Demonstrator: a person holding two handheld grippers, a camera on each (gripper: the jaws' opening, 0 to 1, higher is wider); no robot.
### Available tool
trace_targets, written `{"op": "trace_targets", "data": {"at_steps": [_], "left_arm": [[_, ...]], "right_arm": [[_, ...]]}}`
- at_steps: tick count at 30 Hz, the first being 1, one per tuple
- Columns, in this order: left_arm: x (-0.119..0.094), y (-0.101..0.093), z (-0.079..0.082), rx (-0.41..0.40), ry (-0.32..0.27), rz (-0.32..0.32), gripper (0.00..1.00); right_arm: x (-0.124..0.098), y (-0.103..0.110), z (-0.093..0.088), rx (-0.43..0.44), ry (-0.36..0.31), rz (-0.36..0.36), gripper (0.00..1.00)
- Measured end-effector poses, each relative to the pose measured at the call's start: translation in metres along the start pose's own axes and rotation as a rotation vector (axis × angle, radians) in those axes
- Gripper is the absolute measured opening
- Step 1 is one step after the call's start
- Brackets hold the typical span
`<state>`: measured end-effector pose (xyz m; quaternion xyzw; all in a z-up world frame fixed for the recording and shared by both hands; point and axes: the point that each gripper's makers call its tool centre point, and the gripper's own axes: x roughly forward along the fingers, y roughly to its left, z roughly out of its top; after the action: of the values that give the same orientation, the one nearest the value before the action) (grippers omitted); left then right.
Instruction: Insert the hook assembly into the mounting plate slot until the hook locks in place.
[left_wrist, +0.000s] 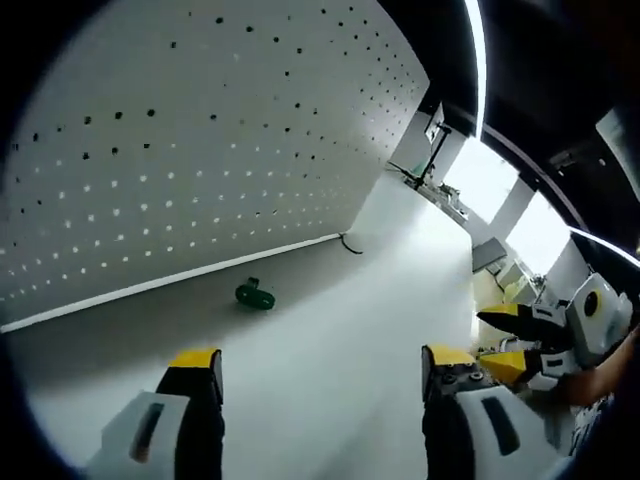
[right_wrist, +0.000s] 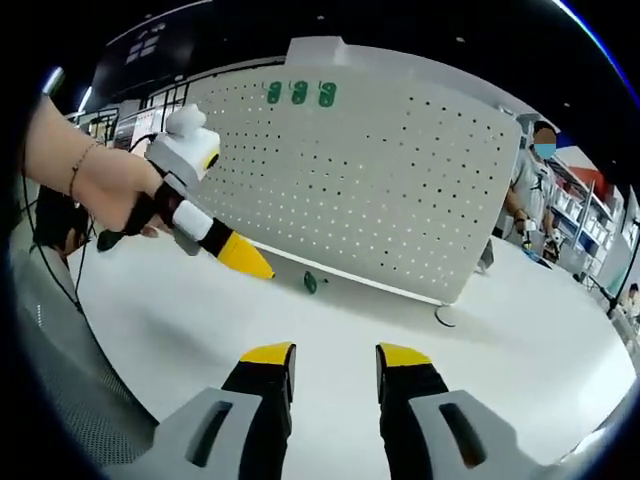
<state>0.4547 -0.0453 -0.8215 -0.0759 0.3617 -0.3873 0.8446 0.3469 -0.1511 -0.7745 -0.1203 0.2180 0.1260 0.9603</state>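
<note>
Our left gripper and right gripper both hang open and empty. Ahead, the small green hook lies on the white table below the pegboard. We judge it light, rigid and slippery, best pinched across its body.

Two handheld grippers, alike in build: left gripper and right gripper each with black jaws capped in yellow tips, set on pale grey-white housings with dark oblong slots. Same white body, black mid-section and yellow tip on the left one seen from the right gripper view (gripped by a hand). Thin bracelet at the wrist.
</note>
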Motion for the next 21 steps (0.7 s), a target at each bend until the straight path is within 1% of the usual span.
{"op": "trace_targets", "data": {"at_steps": [3, 6, 9, 13, 15, 18, 19, 21], "left_arm": [[0.011, 0.002, 0.003, 0.006, -0.009, 0.011, 0.79], [0.023, 0.004, 0.006, 0.016, -0.011, 0.026, 0.77], [0.036, 0.010, 0.006, -0.009, -0.003, 0.046, 0.74], [0.048, 0.019, 0.009, -0.033, -0.002, 0.082, 0.69], [0.054, 0.023, 0.011, -0.031, -0.001, 0.098, 0.66], [0.062, 0.025, 0.013, -0.030, 0.002, 0.103, 0.65], [0.065, 0.025, 0.013, -0.033, 0.007, 0.098, 0.64], [0.069, 0.028, 0.011, -0.022, 0.018, 0.109, 0.61]], "right_arm": [[-0.001, -0.005, 0.000, 0.017, -0.005, -0.019, 0.29], [0.000, -0.004, -0.001, 0.015, -0.003, -0.017, 0.29], [0.000, -0.003, -0.001, 0.012, -0.005, -0.017, 0.29], [0.000, -0.007, -0.002, 0.032, -0.002, -0.034, 0.28], [-0.001, -0.009, -0.001, 0.035, -0.004, -0.039, 0.28], [-0.002, -0.010, 0.000, 0.036, -0.005, -0.049, 0.26], [-0.003, -0.012, 0.001, 0.030, -0.013, -0.057, 0.25], [-0.005, -0.013, 0.005, 0.019, -0.031, -0.070, 0.25]]}}
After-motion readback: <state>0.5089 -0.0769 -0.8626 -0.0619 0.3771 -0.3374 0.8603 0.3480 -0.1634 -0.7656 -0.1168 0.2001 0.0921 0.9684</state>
